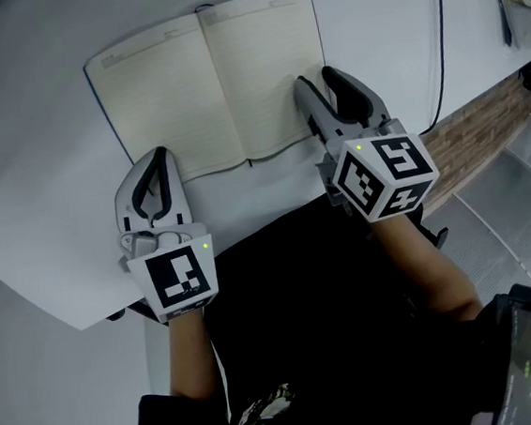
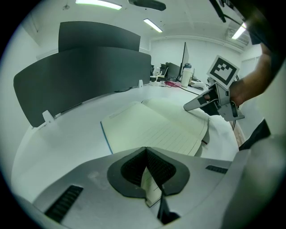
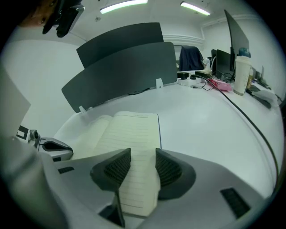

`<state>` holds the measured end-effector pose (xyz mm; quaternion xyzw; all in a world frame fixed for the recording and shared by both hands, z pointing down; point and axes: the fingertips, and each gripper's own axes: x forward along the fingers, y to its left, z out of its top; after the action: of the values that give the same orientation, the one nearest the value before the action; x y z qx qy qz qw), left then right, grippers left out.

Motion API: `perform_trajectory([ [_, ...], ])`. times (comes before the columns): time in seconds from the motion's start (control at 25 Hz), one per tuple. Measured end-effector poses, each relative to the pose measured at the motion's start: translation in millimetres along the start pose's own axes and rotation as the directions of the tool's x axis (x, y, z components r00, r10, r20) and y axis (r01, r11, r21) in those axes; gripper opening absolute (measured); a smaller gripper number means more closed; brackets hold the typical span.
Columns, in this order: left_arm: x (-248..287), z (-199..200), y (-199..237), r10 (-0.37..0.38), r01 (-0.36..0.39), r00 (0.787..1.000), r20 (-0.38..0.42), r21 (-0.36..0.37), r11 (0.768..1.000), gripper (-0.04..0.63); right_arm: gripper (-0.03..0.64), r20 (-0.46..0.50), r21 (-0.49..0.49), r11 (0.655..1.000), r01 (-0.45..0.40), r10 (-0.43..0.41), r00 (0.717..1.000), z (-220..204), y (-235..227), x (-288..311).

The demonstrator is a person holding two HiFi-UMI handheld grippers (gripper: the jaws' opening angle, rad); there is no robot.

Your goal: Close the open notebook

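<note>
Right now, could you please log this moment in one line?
notebook: open flat | left gripper: fingers shut at near-left corner | right gripper: fingers open astride near-right edge

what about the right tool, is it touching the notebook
Cannot tell. Right gripper view shows the right tool open astride the notebook page corner, but no plain contact or gap.

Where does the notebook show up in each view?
Head view: notebook, top centre, lying open.
Left gripper view: centre, just beyond the jaws.
Right gripper view: lower centre, right page seen between the open jaws.
Shared landmark: the right gripper, at the notebook's right page.
</note>
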<state>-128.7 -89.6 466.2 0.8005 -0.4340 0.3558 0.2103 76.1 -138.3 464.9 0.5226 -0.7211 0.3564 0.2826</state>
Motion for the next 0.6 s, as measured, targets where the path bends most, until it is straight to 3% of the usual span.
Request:
perform_trajectory([
  [0.16,-0.4,0.7,0.2,0.012,-0.012,1.0,0.003,-0.014,1.0,0.008,0.21,-0.004,-0.011,1.0,-0.008,0.008,1.0,-1.6,7.9,-0.2],
  [0.6,5.2,-2.6,0.5,-0.006,0.006,1.0,0.023,-0.022,1.0,0.008,0.209,-0.018,-0.002,0.978,-0.207,0.207,0.978,-6.6,83.0,10.5],
])
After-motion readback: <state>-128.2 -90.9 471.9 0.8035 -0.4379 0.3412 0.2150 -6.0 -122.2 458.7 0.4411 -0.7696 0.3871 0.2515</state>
